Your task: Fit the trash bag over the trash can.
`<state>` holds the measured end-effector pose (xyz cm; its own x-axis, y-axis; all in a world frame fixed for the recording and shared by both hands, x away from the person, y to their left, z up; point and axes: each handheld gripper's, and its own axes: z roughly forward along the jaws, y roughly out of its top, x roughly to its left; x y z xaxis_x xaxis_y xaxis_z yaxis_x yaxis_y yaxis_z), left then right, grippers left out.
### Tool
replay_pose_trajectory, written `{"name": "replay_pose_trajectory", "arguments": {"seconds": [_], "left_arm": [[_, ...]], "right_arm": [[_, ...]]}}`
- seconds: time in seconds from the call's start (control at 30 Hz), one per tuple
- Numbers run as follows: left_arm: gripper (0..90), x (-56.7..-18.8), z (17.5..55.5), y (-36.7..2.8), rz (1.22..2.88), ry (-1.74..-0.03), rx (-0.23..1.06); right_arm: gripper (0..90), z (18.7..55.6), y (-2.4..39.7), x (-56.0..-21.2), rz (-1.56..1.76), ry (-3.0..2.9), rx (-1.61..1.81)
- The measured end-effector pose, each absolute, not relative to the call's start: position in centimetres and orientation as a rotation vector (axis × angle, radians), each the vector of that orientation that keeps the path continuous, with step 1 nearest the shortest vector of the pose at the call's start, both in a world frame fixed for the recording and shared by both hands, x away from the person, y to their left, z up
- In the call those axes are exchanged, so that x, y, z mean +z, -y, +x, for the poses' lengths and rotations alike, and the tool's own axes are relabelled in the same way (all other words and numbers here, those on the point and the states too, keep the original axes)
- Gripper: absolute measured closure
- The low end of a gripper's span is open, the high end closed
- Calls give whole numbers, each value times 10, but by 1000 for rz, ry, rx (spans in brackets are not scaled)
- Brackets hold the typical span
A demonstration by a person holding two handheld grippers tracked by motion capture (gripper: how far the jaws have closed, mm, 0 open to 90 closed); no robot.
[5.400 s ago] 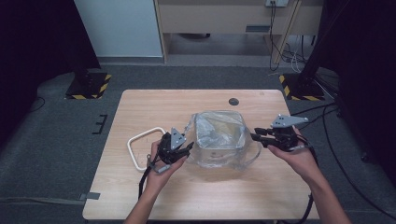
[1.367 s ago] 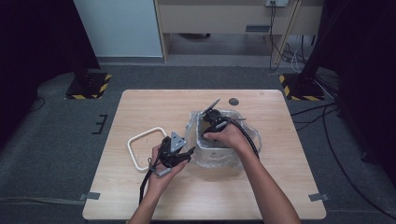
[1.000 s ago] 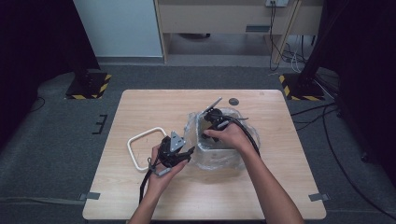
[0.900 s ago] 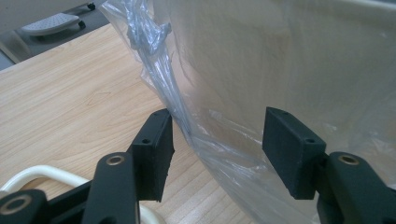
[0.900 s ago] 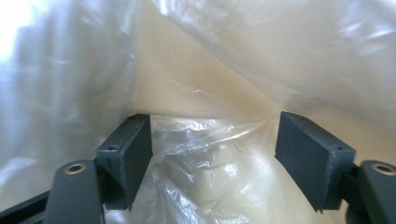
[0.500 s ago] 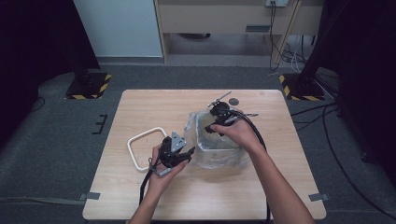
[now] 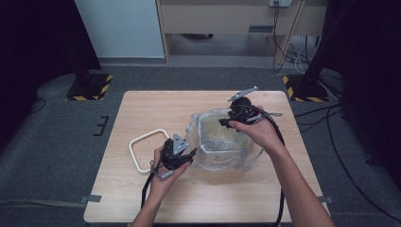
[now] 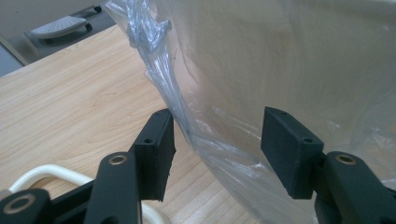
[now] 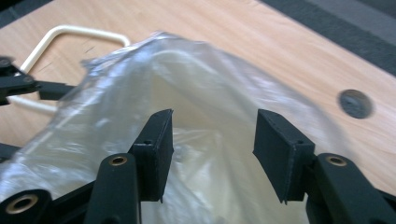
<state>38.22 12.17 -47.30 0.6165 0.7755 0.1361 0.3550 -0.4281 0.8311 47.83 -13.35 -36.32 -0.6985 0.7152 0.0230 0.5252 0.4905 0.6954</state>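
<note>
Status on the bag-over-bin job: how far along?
Done: the clear bag sits in the bin, draped over its sides. In hand: left gripper straddles the bag's edge, pads not pressing; right gripper, jaws just closing on nothing, hovers above the opening. Left: smoothing the film. White frame lies untouched.
</note>
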Motion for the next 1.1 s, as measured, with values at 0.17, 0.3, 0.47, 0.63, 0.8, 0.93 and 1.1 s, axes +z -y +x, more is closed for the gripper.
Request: {"name": "replay_pose_trajectory", "arguments": {"seconds": [0.17,0.3,0.47,0.63,0.8,0.93,1.1], "left_arm": [[448,-474,382,-120,2037,-885,658],[448,-474,381,-119,2036,-884,659],[461,-476,381,-119,2049,-886,662],[473,-479,382,-118,2050,-889,663],[482,-480,381,-116,2062,-880,670],[484,-481,381,-115,2064,-881,672],[486,-482,381,-115,2068,-884,673]], "right_arm": [[431,478,161,-358,1080,-2408,1068],[433,480,181,-357,1110,-2349,1075],[456,482,206,-367,1164,-2302,1049],[473,483,229,-386,1232,-2281,1020],[491,488,240,-406,1287,-2274,1020],[485,492,239,-418,1300,-2292,1026],[486,498,233,-435,1298,-2339,1020]]}}
